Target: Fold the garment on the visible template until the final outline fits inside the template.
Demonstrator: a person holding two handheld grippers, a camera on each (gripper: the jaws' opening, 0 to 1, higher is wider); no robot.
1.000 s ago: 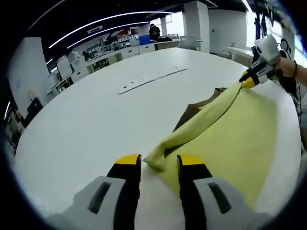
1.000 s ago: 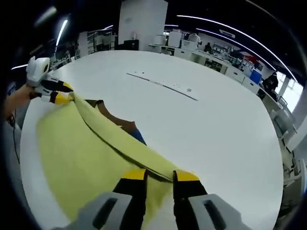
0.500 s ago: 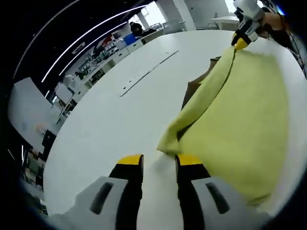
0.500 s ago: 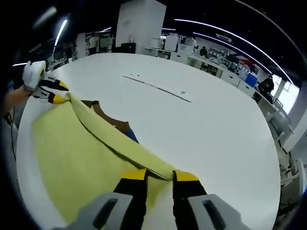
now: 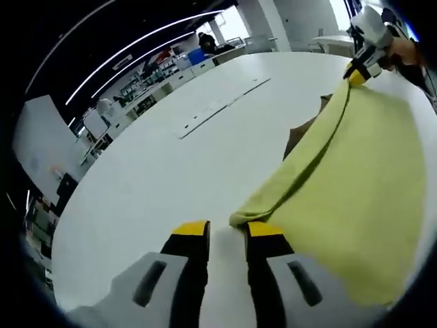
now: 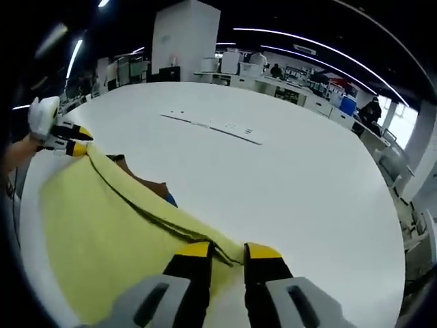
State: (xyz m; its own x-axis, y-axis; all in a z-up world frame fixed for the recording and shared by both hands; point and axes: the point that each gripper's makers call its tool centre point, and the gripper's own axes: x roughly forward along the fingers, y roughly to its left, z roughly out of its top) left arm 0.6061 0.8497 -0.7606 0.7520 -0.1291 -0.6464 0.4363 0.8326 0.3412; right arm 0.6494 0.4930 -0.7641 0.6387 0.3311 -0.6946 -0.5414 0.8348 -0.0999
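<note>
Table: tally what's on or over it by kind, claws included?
Yellow garment: 1
Brown template, mostly covered by the garment: 1
Long white strip: 1
Claws, left and right, each at a garment corner: 2
Total: 5

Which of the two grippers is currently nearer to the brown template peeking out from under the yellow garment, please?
Hard to call. The left gripper and right gripper each pinch one end of the yellow garment's folded edge, and the brown template shows about midway between them.
</note>
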